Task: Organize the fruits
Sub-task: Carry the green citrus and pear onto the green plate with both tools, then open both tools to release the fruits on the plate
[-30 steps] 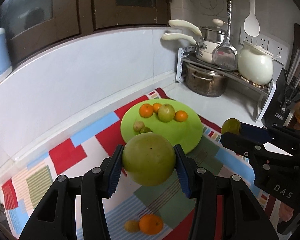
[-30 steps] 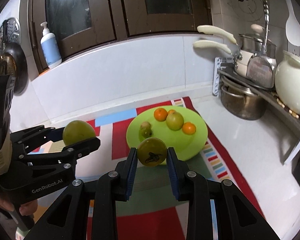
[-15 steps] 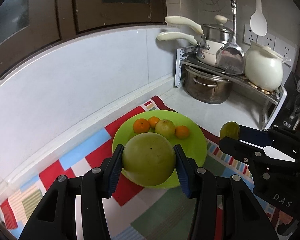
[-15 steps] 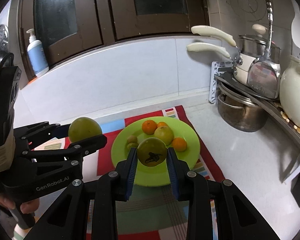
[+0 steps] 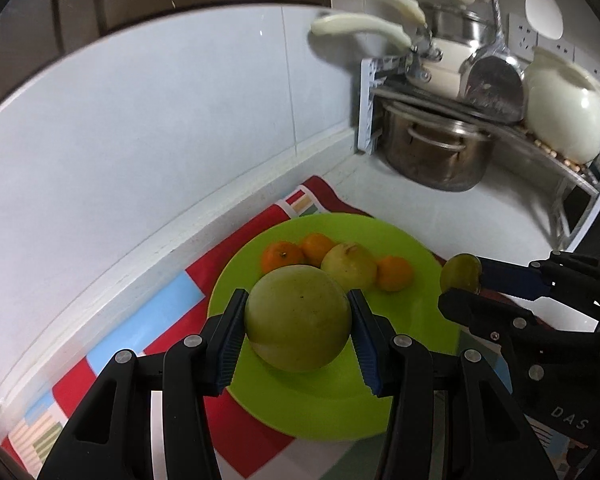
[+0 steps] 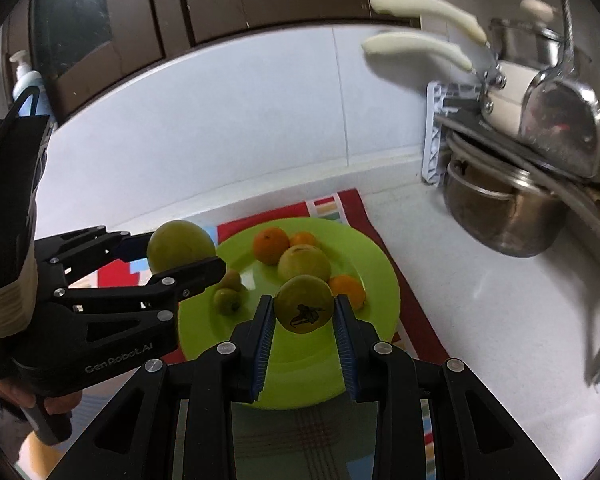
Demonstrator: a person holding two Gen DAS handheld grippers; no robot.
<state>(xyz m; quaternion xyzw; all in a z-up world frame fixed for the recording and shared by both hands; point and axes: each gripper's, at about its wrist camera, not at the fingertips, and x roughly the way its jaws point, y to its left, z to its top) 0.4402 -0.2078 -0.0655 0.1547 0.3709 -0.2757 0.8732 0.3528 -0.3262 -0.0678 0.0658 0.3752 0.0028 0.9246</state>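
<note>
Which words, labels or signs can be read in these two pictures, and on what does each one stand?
"GenRobot.AI": white letters on the black body of the left claw, seen from the right wrist view.
"DAS": white letters on the black body of the right claw, seen from the left wrist view; the rest is cut off.
Black mark, a drawing and no letters: on the small green fruit in the right claw.
The soap bottle shows no readable label.

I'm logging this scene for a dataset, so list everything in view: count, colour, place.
plate: 1, lime green, on the mat
oranges: 3, orange, on plate
pale fruit: 1, yellow-green, among oranges
small fruits: 2, green, plate's left side
mat: 1, multicoloured, on counter
steel pot: 1, silver, under rack
white jar: 1, on rack
soap bottle: 1, blue-white, left ledge
left claw: black, grips large green fruit
right claw: black, grips stickered green fruit
</note>
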